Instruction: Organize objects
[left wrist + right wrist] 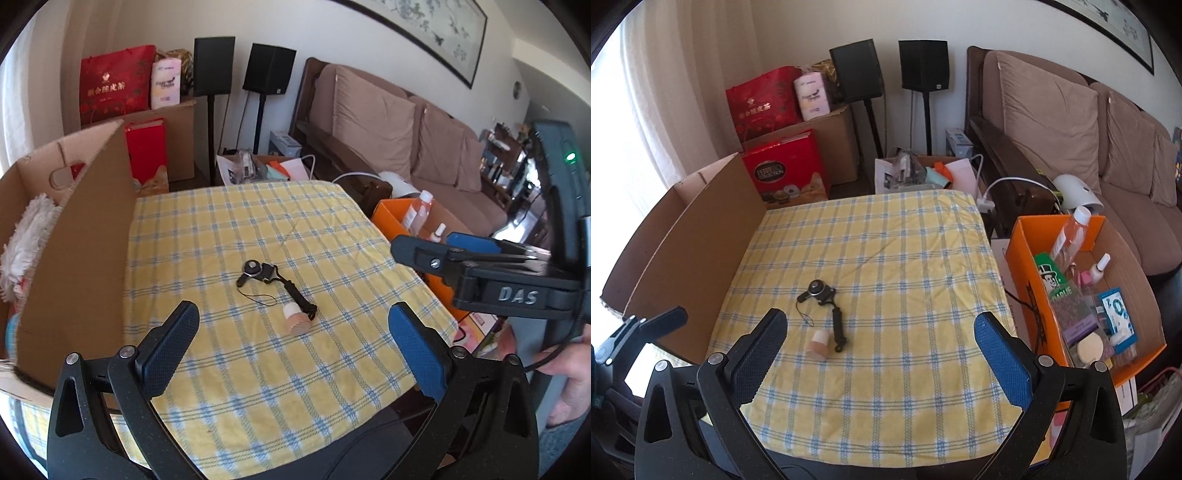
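Both claws hang above the near edge of the bench, which is covered in a yellow and blue checked cloth. The left claw is spread wide with nothing between its fingers, and the right claw is likewise wide apart and empty. Near the middle of the cloth lies a black lanyard clip with a thin cord, and just beside its lower end a small pink bottle with a white cap lies on its side. A tall brown cardboard box stands against the bench's left side. An orange box at the right side holds bottles and packets.
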A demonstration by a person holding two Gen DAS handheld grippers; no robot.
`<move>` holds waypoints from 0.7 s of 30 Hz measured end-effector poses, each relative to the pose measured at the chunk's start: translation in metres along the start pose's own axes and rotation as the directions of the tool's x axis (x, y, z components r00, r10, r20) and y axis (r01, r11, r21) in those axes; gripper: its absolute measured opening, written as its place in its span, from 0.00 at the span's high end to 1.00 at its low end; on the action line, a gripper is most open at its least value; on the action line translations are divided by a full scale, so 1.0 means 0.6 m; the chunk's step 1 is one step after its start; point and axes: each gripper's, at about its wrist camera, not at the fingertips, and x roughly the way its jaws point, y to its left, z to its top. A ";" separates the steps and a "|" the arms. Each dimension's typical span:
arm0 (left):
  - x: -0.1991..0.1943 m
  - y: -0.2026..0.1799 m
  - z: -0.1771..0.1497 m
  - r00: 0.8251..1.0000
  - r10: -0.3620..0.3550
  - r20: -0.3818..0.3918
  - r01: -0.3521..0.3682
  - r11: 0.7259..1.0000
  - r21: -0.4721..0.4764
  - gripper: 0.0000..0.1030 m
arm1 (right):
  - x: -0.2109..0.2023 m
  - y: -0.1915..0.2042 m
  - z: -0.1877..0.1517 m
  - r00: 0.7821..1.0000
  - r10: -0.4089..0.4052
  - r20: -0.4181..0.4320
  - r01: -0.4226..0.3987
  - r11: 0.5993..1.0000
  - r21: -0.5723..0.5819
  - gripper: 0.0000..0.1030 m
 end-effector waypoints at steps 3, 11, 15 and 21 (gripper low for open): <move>0.029 0.000 -0.006 1.000 -0.005 -0.019 0.004 1.000 -0.013 0.04 | 0.004 -0.013 -0.003 1.000 -0.005 -0.007 0.005 1.000 0.014 0.01; 0.107 0.012 -0.024 0.996 -0.007 -0.090 0.002 0.998 -0.057 0.30 | 0.016 -0.041 -0.013 1.000 -0.018 -0.023 0.019 0.999 0.044 0.01; 0.132 0.010 -0.031 0.995 -0.004 -0.102 -0.001 0.998 -0.057 0.41 | 0.028 -0.049 -0.019 0.999 -0.018 -0.038 0.020 0.998 0.055 0.01; 0.161 0.016 -0.037 0.991 -0.026 -0.131 0.014 0.996 -0.090 0.52 | 0.044 -0.055 -0.024 0.998 -0.017 -0.059 0.020 0.998 0.063 0.02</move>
